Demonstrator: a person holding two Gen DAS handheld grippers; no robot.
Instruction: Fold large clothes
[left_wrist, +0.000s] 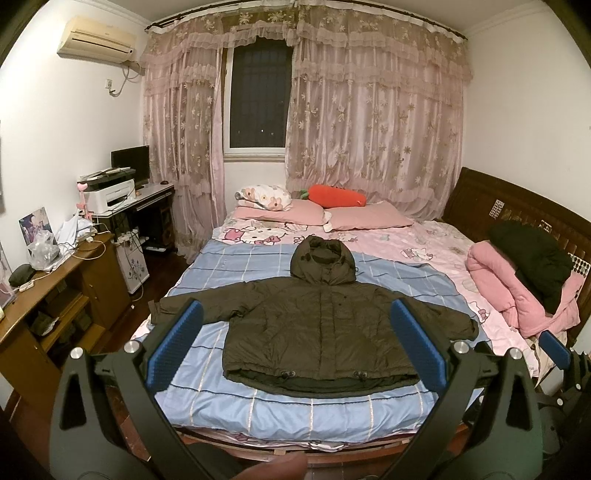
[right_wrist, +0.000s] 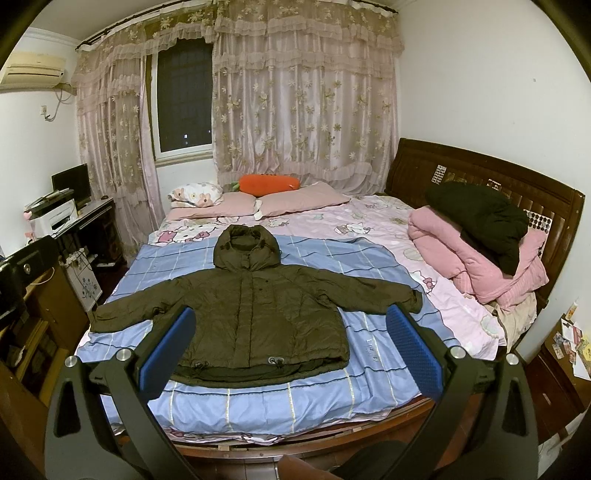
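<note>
A dark olive hooded puffer jacket (left_wrist: 317, 325) lies flat and face up on the blue checked sheet (left_wrist: 258, 402) of the bed, sleeves spread to both sides, hood pointing to the pillows. It also shows in the right wrist view (right_wrist: 258, 314). My left gripper (left_wrist: 295, 343) is open and empty, held above the foot of the bed, short of the jacket's hem. My right gripper (right_wrist: 291, 350) is open and empty, also above the foot of the bed, a little to the right. Its blue pad (left_wrist: 554, 347) shows at the right edge of the left wrist view.
Pink pillows (left_wrist: 295, 212) and an orange carrot cushion (left_wrist: 336, 195) lie at the far end. A pink folded quilt with a black garment (right_wrist: 480, 218) on it sits by the wooden headboard (right_wrist: 480, 170) on the right. Desks with a printer (left_wrist: 107, 195) stand left.
</note>
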